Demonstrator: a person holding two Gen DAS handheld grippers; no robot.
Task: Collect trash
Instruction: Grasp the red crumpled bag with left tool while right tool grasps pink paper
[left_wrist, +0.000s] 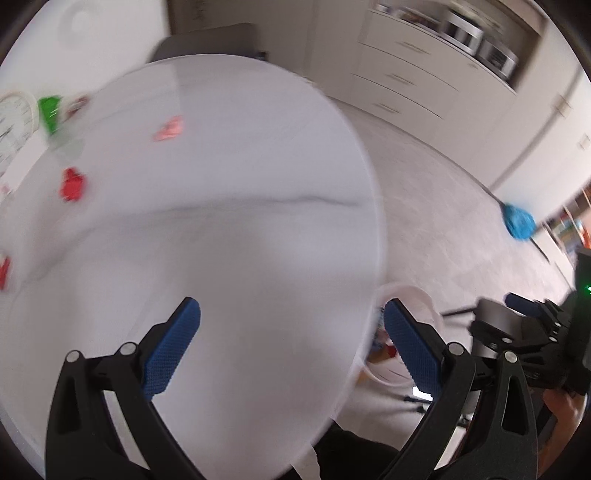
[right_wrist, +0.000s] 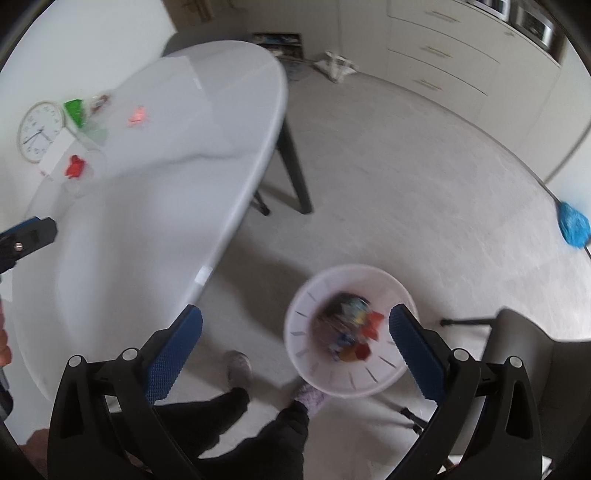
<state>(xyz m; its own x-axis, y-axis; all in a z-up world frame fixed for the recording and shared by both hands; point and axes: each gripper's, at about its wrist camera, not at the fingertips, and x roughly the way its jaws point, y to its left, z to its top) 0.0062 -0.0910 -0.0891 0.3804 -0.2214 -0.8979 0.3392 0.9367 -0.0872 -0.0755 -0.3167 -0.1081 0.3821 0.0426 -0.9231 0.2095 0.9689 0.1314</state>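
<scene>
Both claws stood wide and empty: the right gripper (right_wrist: 295, 347) hung over the bin (right_wrist: 314, 380) on the floor beside the table (right_wrist: 207, 155), the left gripper (left_wrist: 291, 347) over the table's near edge. The red scrap (left_wrist: 73, 184) lay far across the table, up and left of the left claw, near the clock (right_wrist: 38, 131). The left hand looked nearer, with the pink scrap (left_wrist: 169, 129) lying farther off.
</scene>
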